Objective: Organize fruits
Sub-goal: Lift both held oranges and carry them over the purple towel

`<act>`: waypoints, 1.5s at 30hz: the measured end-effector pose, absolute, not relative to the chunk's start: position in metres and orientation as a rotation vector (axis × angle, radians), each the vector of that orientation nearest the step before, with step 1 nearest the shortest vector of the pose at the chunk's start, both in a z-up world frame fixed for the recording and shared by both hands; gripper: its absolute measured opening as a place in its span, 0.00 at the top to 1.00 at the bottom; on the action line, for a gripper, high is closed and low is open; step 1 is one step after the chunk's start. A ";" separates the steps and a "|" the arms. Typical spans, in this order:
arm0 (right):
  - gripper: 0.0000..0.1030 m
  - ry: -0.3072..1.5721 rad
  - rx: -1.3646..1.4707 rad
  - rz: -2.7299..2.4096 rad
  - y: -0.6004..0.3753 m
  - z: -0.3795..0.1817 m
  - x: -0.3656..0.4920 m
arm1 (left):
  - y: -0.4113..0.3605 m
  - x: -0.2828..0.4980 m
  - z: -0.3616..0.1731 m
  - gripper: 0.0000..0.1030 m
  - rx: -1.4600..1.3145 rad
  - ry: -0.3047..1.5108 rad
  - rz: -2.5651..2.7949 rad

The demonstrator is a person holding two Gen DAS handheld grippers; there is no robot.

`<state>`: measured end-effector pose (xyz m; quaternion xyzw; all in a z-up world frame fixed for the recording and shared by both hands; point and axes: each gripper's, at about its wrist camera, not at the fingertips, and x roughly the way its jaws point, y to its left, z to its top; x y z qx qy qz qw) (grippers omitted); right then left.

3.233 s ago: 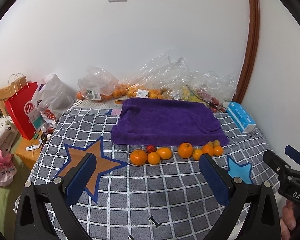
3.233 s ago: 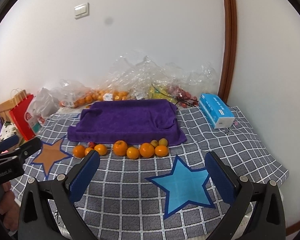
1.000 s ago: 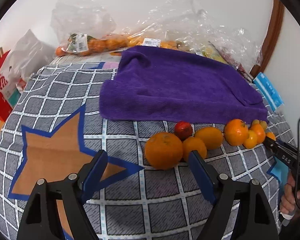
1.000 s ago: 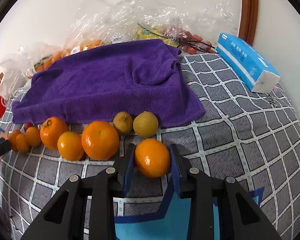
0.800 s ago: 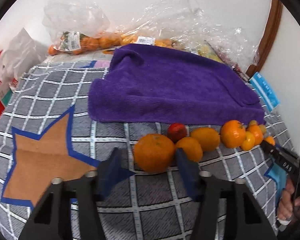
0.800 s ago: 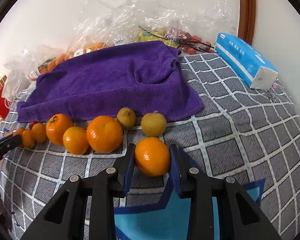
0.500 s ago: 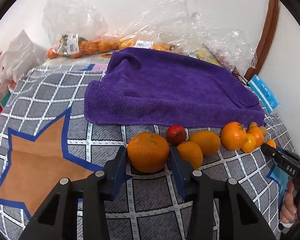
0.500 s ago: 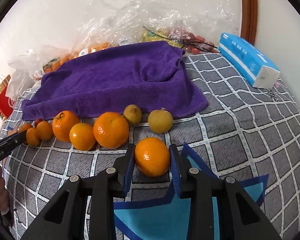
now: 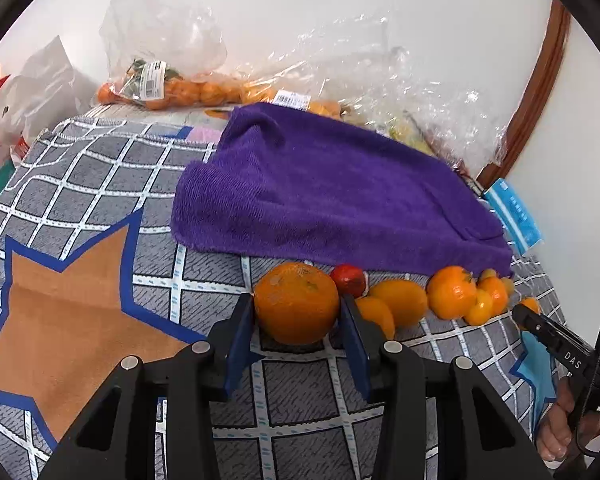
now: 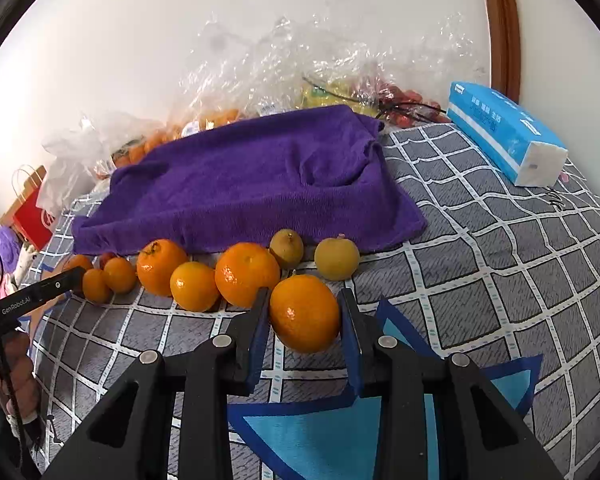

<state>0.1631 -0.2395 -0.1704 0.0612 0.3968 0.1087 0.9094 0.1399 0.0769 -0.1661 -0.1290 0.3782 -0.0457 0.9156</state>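
Left gripper (image 9: 298,314) has just closed onto big orange (image 9: 296,302); right gripper (image 10: 304,316) clamps another orange (image 10: 305,312), checked cloth (image 10: 500,264).

8 oranges (image 10: 246,274), 2 yellow-green fruits (image 10: 336,258), 1 small red fruit (image 9: 350,280), 1 purple towel (image 10: 252,180).

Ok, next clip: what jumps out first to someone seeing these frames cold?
Each gripper clamps an orange at opposite ends of the fruit row: the left gripper on the large orange, the right gripper on a smaller orange. Behind the row lies a rumpled purple towel.
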 end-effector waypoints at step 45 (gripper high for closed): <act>0.68 0.700 0.105 0.276 -0.204 -0.080 0.276 | 0.058 0.232 -0.065 0.61 -0.260 0.689 -0.048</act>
